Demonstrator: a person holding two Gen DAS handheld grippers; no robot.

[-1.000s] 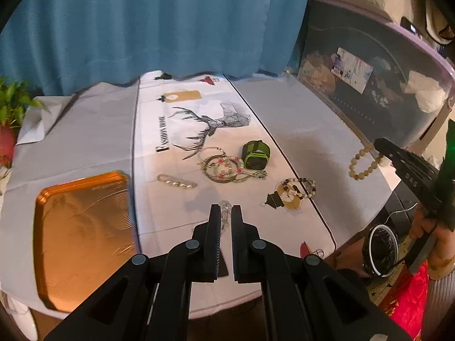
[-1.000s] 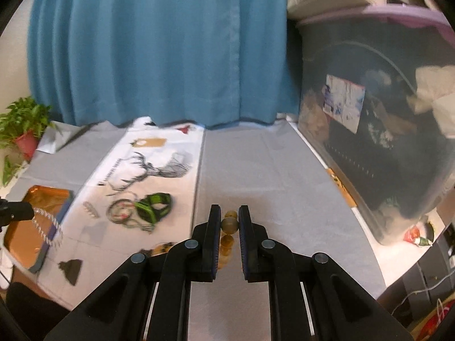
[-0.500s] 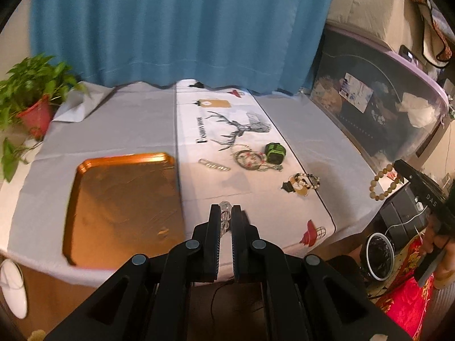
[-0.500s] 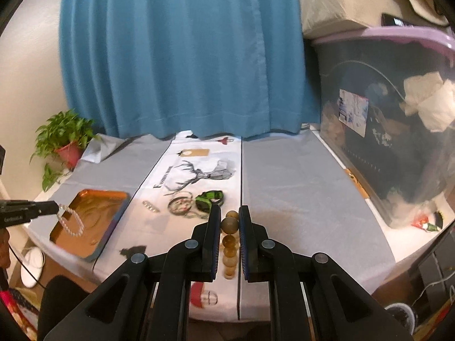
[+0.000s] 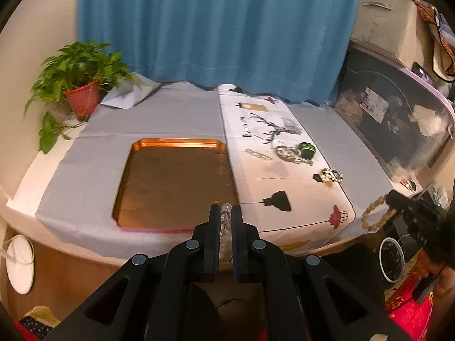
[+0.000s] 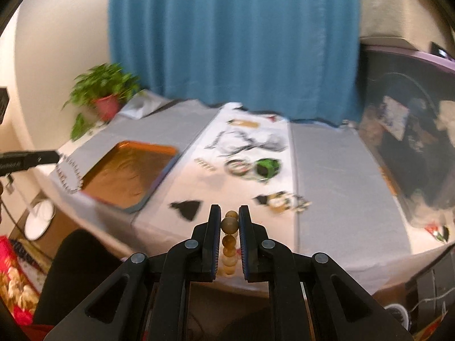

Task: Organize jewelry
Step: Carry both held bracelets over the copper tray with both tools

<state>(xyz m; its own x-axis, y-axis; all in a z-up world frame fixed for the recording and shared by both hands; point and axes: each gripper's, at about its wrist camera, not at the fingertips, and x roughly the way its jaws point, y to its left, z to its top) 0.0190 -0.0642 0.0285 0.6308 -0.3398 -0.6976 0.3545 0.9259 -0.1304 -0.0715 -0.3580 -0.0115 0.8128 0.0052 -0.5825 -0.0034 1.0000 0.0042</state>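
Both grippers have pulled back from the table, so the orange tray [image 5: 173,182] now sits just ahead. The left gripper [image 5: 226,216] is squeezed tight on a clear bead bracelet [image 5: 225,213]. The right gripper [image 6: 229,221] pinches a brown bead bracelet [image 6: 229,227]. I think both bracelets go into the tray next. More jewelry [image 5: 287,152] waits on the white cloth [image 5: 284,187].
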